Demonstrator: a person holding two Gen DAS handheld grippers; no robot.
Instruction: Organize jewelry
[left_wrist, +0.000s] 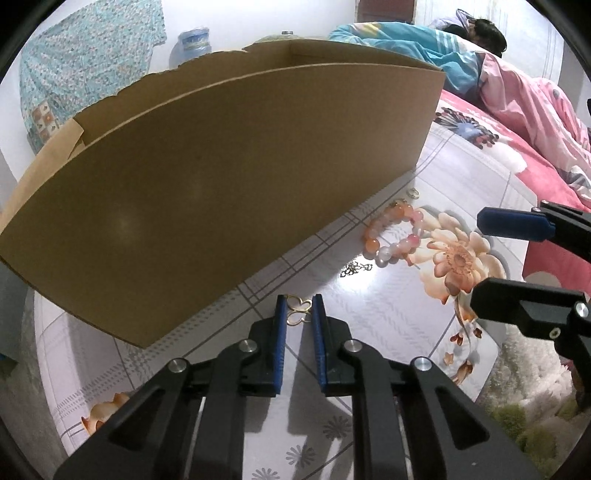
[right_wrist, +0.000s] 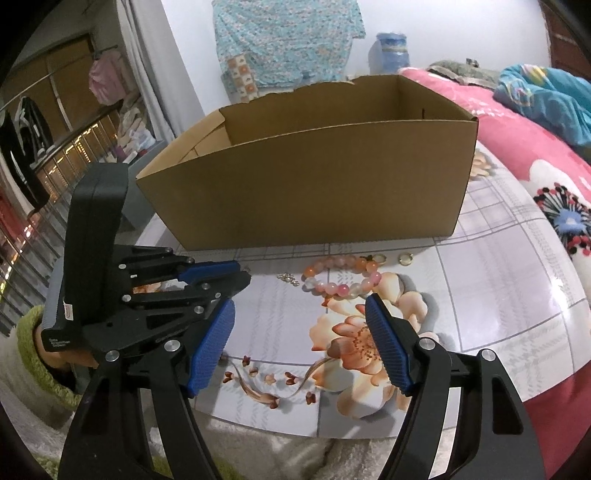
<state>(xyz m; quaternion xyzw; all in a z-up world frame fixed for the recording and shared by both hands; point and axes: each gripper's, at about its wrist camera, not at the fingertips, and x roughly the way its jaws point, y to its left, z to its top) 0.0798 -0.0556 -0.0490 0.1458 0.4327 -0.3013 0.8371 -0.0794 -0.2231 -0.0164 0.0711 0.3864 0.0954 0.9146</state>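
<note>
Left wrist view
Left gripper (left_wrist: 300, 306): black arms with ribbed blue pads, nearly closed; a small gold wire ornament (left_wrist: 298, 309) with looped shape sits between the tips. I cannot tell if the pads press it.
Cardboard box (left_wrist: 221, 177): plain brown, open top, torn back edge, standing just behind the ornament.
Bead bracelet (left_wrist: 391, 236): round glossy beads, orange, pink and white, lying near the box wall.
Chain piece (left_wrist: 355, 267): small, silver, just beside the bracelet.
Table cover (left_wrist: 388, 314): shiny, with flower print.

Right wrist view
Right gripper (right_wrist: 300, 345): blue textured pads spread wide, nothing between them, above the printed flower.
Two rings (right_wrist: 392, 257): gold, right of the bracelet (right_wrist: 341, 275), before the box (right_wrist: 314, 184).
Left gripper (right_wrist: 236, 275): at left, tips low on the cover.
</note>
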